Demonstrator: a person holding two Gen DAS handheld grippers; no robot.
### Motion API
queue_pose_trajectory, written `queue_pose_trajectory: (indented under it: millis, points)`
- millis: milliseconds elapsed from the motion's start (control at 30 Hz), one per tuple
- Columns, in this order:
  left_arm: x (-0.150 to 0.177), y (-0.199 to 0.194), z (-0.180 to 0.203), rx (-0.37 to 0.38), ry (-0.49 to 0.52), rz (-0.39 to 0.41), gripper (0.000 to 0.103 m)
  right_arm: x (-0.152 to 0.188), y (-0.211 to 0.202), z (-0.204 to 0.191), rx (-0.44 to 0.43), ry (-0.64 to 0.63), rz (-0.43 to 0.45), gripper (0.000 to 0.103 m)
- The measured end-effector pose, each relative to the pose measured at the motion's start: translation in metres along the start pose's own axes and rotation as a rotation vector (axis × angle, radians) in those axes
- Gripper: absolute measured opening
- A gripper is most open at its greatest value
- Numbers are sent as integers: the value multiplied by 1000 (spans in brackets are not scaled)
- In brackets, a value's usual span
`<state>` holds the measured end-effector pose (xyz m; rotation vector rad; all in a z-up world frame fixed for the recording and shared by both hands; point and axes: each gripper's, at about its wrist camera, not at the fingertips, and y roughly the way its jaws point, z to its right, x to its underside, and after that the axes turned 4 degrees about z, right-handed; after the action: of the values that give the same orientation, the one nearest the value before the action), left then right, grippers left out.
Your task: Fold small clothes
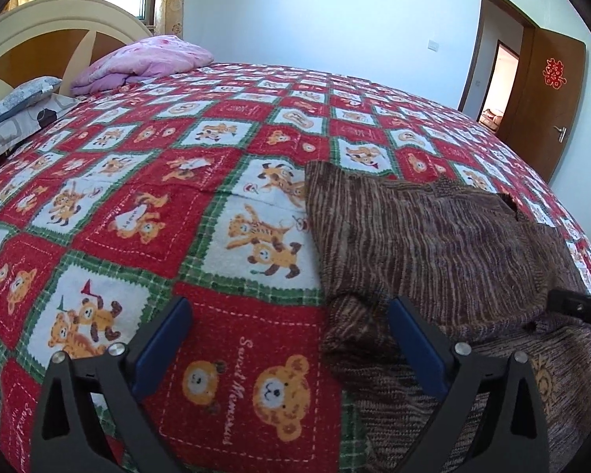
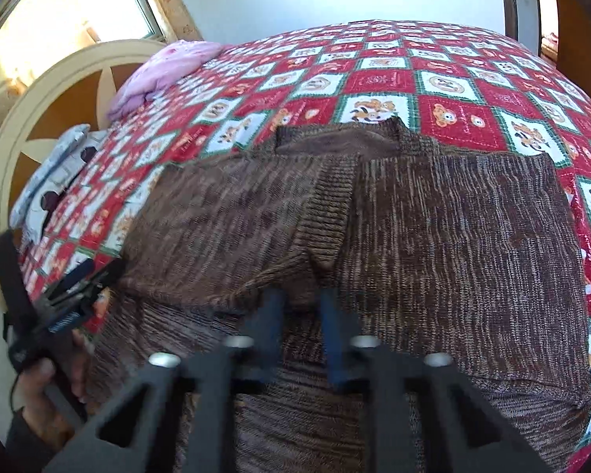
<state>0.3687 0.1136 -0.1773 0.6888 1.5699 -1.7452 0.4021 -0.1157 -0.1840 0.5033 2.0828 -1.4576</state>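
Note:
A brown striped knit sweater lies flat on the bed, both sleeves folded in over its body. My left gripper stands wide open above the sweater's left edge. One blue finger is over the knit, the other over the bedspread, and nothing is pinched. In the right wrist view that left gripper shows at the far left in a hand. My right gripper is blurred and sits at the sweater's middle, its jaws close together with a ridge of knit between the tips. Its black tip shows at the right edge.
The red, white and green teddy-bear bedspread covers the whole bed. A pink folded quilt and grey pillows lie by the cream headboard. A brown door stands open behind the far corner.

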Motion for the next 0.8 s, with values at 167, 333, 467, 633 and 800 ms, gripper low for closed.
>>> queue_pose_trajectory:
  millis: [167,333,467,633,800]
  points:
    - [0,0,-2,10,-11,0,102,15,-21,-4,30,-75,32,4]
    - [0,0,-3,8,-5,-1,103,25,-22,1,46,-88,25,3]
    - [0,0,-3,2,-7,1,103,31,-28,-3,42,-89,23,3]
    - [1,3,0,-16,7,-15,103,36,-28,-3,79,-128,6,3]
    - [1,3,2,-30,22,-18,103,26,-52,-5,138,-120,114,26]
